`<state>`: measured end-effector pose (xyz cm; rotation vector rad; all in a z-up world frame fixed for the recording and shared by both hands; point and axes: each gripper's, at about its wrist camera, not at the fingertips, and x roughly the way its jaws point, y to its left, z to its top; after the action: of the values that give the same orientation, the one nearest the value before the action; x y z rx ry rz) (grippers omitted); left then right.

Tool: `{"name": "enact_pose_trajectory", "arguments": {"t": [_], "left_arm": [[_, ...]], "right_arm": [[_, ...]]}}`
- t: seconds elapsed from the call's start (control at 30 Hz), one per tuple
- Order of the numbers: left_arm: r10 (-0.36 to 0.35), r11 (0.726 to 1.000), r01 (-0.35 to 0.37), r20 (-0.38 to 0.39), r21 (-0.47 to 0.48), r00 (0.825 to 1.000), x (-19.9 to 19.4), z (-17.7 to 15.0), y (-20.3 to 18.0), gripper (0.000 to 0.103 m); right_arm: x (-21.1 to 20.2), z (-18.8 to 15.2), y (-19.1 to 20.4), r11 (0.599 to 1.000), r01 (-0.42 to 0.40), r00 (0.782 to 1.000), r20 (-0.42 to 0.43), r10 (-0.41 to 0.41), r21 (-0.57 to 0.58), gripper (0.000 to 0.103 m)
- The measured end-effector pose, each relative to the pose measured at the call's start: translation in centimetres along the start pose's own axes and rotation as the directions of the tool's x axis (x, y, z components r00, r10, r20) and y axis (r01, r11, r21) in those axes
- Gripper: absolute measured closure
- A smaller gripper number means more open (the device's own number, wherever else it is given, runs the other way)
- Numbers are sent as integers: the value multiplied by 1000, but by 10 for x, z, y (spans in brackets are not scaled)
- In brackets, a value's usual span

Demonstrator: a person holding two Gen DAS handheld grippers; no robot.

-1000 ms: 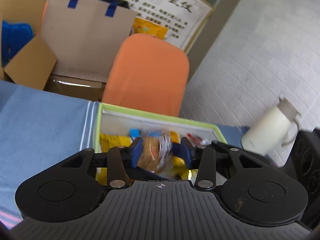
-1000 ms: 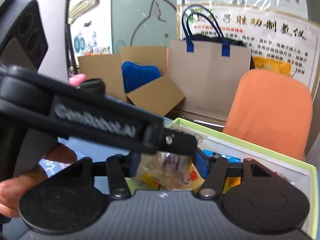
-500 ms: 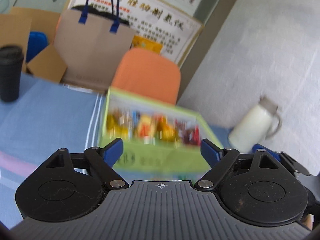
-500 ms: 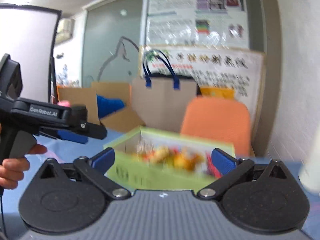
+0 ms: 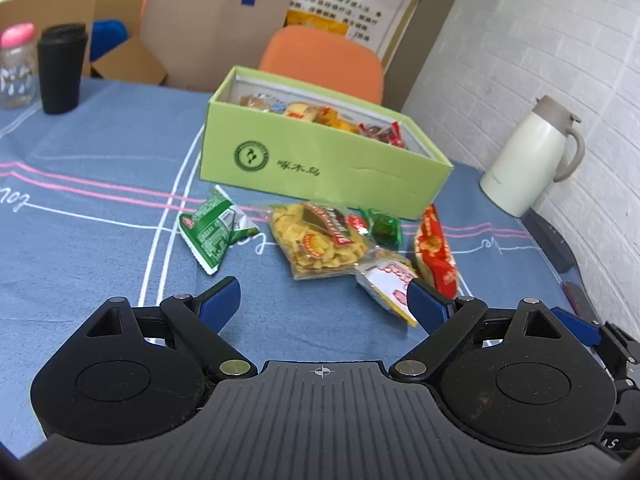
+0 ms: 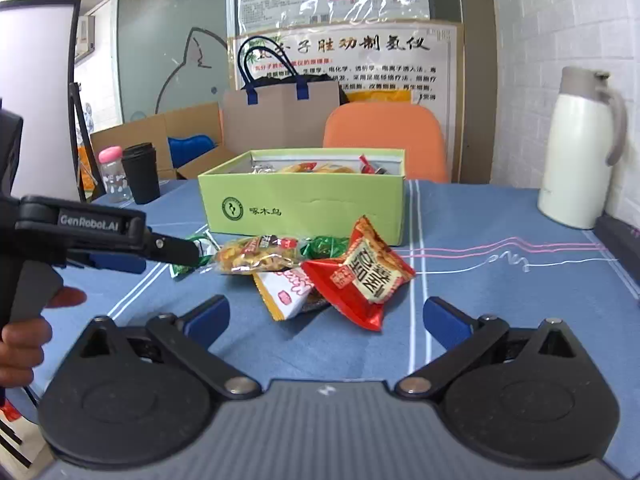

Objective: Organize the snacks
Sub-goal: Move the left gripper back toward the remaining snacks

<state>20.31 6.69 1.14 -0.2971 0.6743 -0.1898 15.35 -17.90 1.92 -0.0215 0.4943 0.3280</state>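
The left gripper (image 5: 322, 300) has its jaws spread wide with nothing between them; they have just been opening, and only bare blue desk (image 5: 100, 248) cloth lies in the gap. The right gripper (image 6: 326, 316) likewise stands with its jaws at full spread, empty, after just opening, and hovers low over the desk. A hand (image 6: 24, 344) at the left edge of the right wrist view holds the left gripper's handle.

The green box (image 5: 320, 160) serves as landmark. It stands open on the desk, already holding several wrapped snacks. Just in front of its near wall lies a loose cluster: a green packet (image 5: 212, 232) toward the box's left corner, a clear bag of yellow crisps (image 5: 320, 244) before its middle, a small green sweet (image 5: 384, 226) close to the wall, a red packet (image 6: 364, 276) toward the right corner, and a white and yellow packet (image 6: 284, 290) nearest the grippers, partly under the red one.

Well left of the box stand a black cup (image 5: 62, 68) and a pink-capped bottle (image 5: 16, 66). To its right stands a white jug (image 5: 528, 160). Behind the box is an orange chair (image 5: 324, 60).
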Motion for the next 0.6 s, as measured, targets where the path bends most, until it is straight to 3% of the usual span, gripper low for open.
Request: {"name": "enact_pose_trajectory", "arguments": {"t": [0.2, 0.37, 0.5, 0.6], "left_arm": [[7, 999, -6, -21, 51, 1000, 11, -2, -26, 24], [14, 997, -9, -63, 73, 998, 32, -1, -43, 24], [-99, 992, 105, -94, 68, 991, 51, 24, -58, 24], [-211, 971, 223, -137, 82, 968, 77, 50, -77, 24]], "right_arm": [[-10, -14, -10, 999, 31, 999, -12, -31, -24, 0], [15, -12, -34, 999, -19, 999, -28, 20, 34, 0], [45, -2, -50, 996, -71, 996, -42, 73, 56, 0], [64, 7, -62, 984, -136, 989, -36, 141, 110, 0]]}}
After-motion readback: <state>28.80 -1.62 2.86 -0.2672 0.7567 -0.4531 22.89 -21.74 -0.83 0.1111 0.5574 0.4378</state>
